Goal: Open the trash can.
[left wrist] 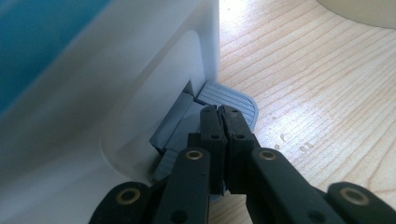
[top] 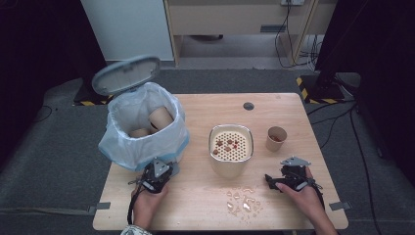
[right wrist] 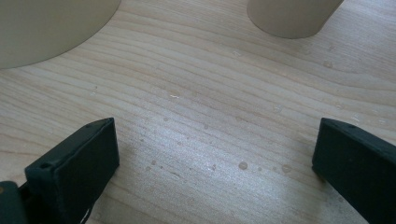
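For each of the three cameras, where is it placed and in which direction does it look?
High view: above the table's near side, looking forward and down; both hands with left gripper and right gripper.
Left gripper view: on that gripper, shut jaws on the bin's pedal.
Right gripper view: open jaws over wet table.
Shared: strainer pot.

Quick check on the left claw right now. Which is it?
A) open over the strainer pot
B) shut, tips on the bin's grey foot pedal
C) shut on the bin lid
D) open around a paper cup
B: in the left gripper view the left claw has its jaws together, tips on the grey foot pedal at the bin base.
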